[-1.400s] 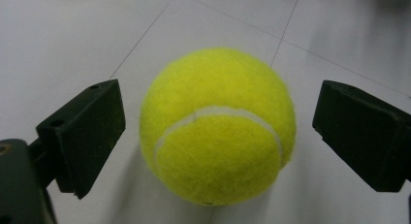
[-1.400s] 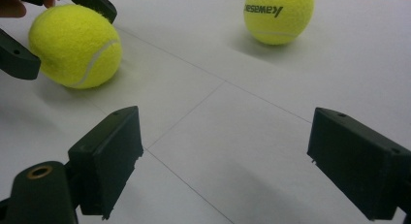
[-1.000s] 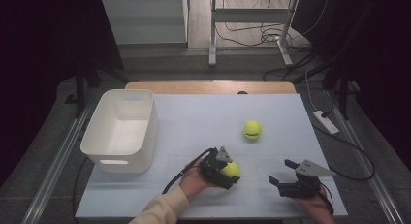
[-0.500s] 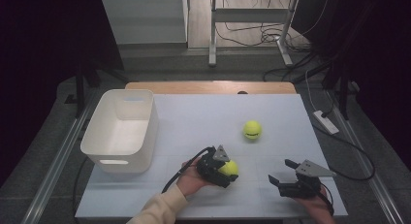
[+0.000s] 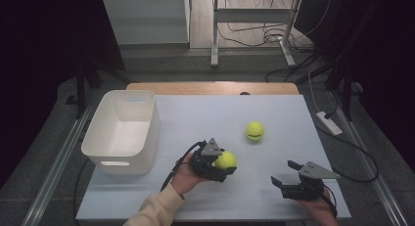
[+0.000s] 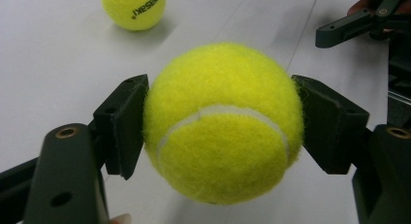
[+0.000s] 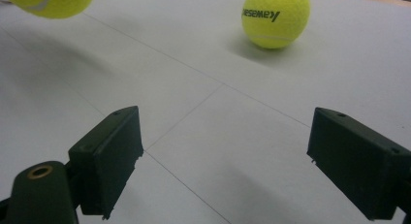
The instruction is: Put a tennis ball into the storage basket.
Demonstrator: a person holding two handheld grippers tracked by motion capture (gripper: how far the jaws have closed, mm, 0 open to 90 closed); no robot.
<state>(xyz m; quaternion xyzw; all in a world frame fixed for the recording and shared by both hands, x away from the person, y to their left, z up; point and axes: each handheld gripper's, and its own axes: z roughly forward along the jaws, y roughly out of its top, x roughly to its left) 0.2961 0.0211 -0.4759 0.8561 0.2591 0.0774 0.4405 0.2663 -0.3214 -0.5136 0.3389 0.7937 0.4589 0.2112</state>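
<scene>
A yellow tennis ball (image 6: 220,122) sits squeezed between the two black pads of my left gripper (image 5: 226,161), which is shut on it and holds it just above the white table (image 5: 195,113). The same ball (image 7: 53,1) shows at the top left corner of the right gripper view, with its shadow on the table below it. A second tennis ball (image 5: 254,131) with black lettering lies loose on the table farther away, also seen in the gripper views (image 6: 133,8) (image 7: 275,18). My right gripper (image 5: 281,172) stands open near the front right edge, with nothing between its jaws (image 7: 228,156).
A white plastic bin (image 5: 151,133) stands at the left of the table, with nothing visible inside it. A power strip (image 5: 329,122) lies just off the table's right side. Cables and desk legs (image 5: 214,35) are on the floor beyond the far edge.
My left gripper has risen a little and shifted slightly left with the tennis ball in it. The right gripper and the loose ball have not moved.
</scene>
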